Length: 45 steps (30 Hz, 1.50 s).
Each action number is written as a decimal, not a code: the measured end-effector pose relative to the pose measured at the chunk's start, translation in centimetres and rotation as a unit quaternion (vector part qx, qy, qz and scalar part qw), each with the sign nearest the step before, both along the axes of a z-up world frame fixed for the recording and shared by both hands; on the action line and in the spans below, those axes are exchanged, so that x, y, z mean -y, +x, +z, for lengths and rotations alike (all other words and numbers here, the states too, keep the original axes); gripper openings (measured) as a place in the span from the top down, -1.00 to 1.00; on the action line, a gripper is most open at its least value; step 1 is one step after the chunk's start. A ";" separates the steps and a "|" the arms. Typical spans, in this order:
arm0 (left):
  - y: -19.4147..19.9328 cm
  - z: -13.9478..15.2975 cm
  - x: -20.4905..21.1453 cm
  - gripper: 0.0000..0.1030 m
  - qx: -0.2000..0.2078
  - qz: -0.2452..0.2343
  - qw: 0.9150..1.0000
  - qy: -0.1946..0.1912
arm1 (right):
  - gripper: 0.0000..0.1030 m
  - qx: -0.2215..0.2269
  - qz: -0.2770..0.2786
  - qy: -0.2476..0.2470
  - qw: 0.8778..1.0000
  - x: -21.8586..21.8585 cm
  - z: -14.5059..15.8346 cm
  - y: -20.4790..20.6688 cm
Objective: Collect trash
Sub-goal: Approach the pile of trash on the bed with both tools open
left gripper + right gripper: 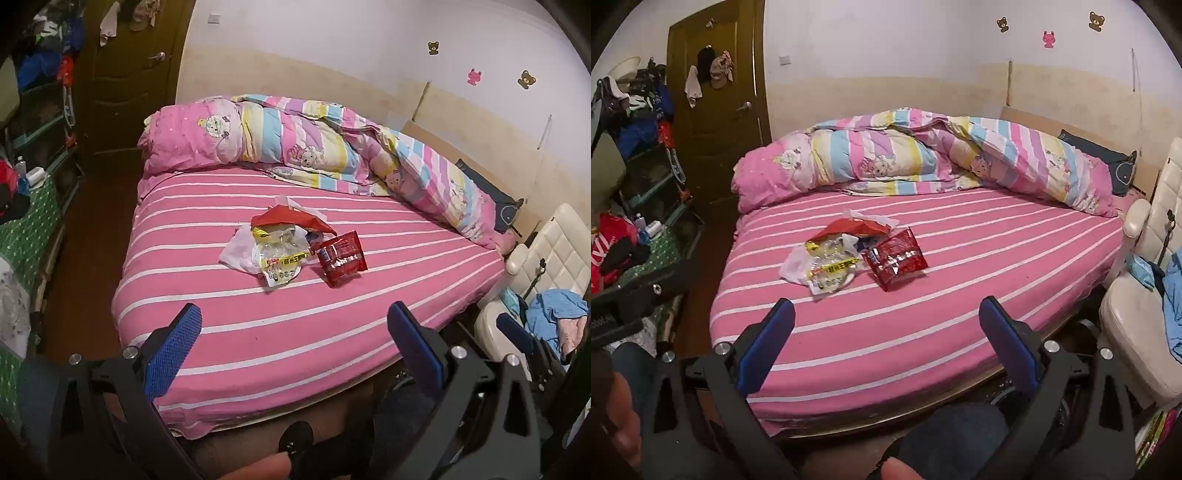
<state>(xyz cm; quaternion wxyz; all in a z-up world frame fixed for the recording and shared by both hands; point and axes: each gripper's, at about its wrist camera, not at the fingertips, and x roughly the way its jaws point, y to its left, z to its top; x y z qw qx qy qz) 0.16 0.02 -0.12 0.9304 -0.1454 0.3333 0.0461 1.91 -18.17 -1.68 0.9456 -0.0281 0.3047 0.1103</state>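
Note:
A small heap of trash lies in the middle of the pink striped bed: a red snack packet, a clear wrapper with yellow print, a white plastic bag and a red wrapper on top. My left gripper is open and empty, held above the bed's near edge, short of the heap. My right gripper is open and empty, also over the near edge.
A rolled pink and striped quilt lies along the far side of the bed. A cream chair with blue clothes stands right. A cluttered green-covered table and a brown door are left.

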 end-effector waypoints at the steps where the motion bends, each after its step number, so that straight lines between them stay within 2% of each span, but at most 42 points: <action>1: 0.1 0.0 0.0 -0.90 0.001 -0.001 1.000 0.002 | -0.91 -0.001 -0.002 0.001 1.000 0.0 0.0 0.0; 8: 0.5 -1.0 0.6 -0.90 -0.002 -0.014 1.000 -0.003 | -0.91 0.003 -0.011 -0.014 1.000 -0.5 0.4 0.0; 9: 0.1 -0.9 -0.1 -0.90 0.003 -0.017 1.000 -0.005 | -0.91 -0.002 0.020 0.007 1.000 0.4 1.0 -0.3; 10: 0.1 -1.1 -0.3 -0.90 0.003 -0.018 1.000 -0.006 | -0.91 -0.008 0.019 0.018 1.000 0.8 1.1 -0.2; 19: 1.2 -3.1 -1.4 -0.90 -0.016 -0.013 0.999 -0.028 | -0.91 -0.017 0.002 -0.003 1.000 -0.7 -1.0 1.3; 28: 3.5 -5.9 -2.7 -0.90 -0.036 -0.011 0.998 -0.045 | -0.91 -0.046 0.002 0.053 0.998 0.8 -3.3 3.6; 38: 5.0 -7.9 -3.3 -0.90 -0.045 -0.025 0.997 -0.063 | -0.91 -0.039 0.012 0.065 0.997 0.0 -4.4 4.8; 45: 5.3 -8.2 -3.6 -0.90 -0.043 -0.025 0.996 -0.072 | -0.91 -0.038 0.010 0.065 0.997 -0.1 -4.5 4.9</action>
